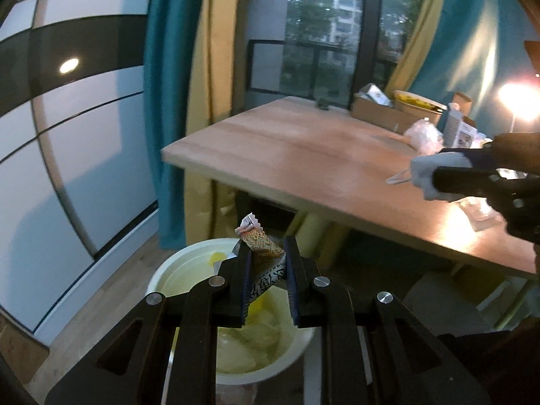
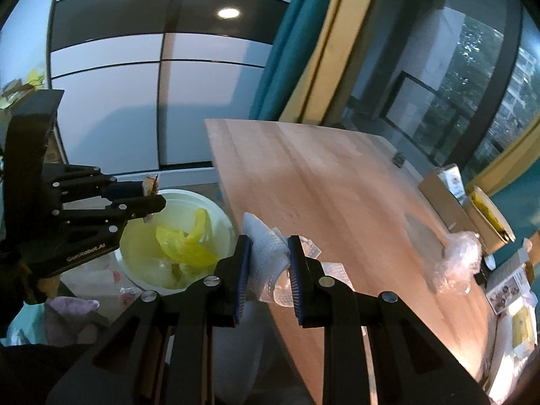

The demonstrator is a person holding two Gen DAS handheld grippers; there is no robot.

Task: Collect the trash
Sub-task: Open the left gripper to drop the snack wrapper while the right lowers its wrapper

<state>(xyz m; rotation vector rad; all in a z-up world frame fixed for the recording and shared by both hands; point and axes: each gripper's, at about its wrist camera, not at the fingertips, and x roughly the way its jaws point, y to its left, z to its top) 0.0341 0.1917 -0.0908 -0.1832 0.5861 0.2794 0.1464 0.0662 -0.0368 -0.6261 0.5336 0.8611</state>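
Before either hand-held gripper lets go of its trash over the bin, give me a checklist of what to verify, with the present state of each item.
1. Left hand-held gripper shut on the snack wrapper: ok.
2. Wrapper above the white bin opening: ok.
3. Right hand-held gripper shut on the white mesh wrapping: ok.
4. Mesh wrapping above the bin: not ok, it hangs at the table edge, beside the bin.
5. Room left in the bin: ok, only yellow scraps low inside.
6. Table free of trash: not ok, crumpled plastic remains.

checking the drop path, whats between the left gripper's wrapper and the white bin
Nothing: in the left wrist view the wrapper in the left gripper hangs over the open white bin, only air between.
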